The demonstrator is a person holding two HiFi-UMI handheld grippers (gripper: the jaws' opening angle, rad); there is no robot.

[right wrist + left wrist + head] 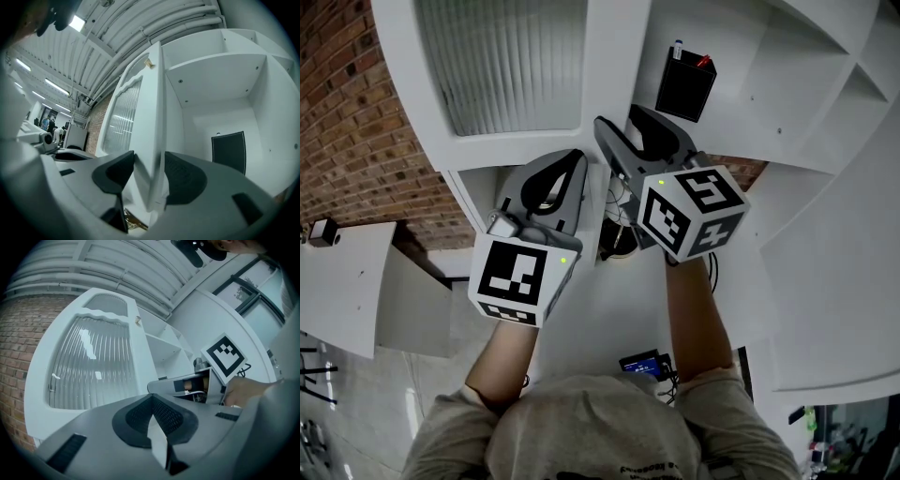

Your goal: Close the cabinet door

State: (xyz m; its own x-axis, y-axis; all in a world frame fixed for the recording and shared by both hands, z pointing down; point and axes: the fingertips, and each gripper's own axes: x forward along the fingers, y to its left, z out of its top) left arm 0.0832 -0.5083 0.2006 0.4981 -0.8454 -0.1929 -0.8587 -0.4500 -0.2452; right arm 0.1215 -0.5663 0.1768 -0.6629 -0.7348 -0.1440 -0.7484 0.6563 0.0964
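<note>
OPEN AND WAITING: The white cabinet door (152,108), with its ribbed-glass panel, stands swung well out from its cabinet (220,84) as I work the rig from afar. My right gripper (149,161) straddles the door's free edge, its jaws spread as wide as they go. One pad sits on either face of the door, and as far as I can judge neither clamps it, so the edge lies between them ungripped. My left gripper (152,404) sits just beside the door's glass face, its jaws brought together on nothing. Past the door's inner face, a black holder (228,152) stands on the open shelf. The closing step looks barely begun, with the door far off its frame. I judge the next move calls for the right gripper to bear on the door's outer face, or pinch its edge. It would then carry the door round in an arc toward the shelves, drawing the jaws clear of the gap before door meets frame.
</note>
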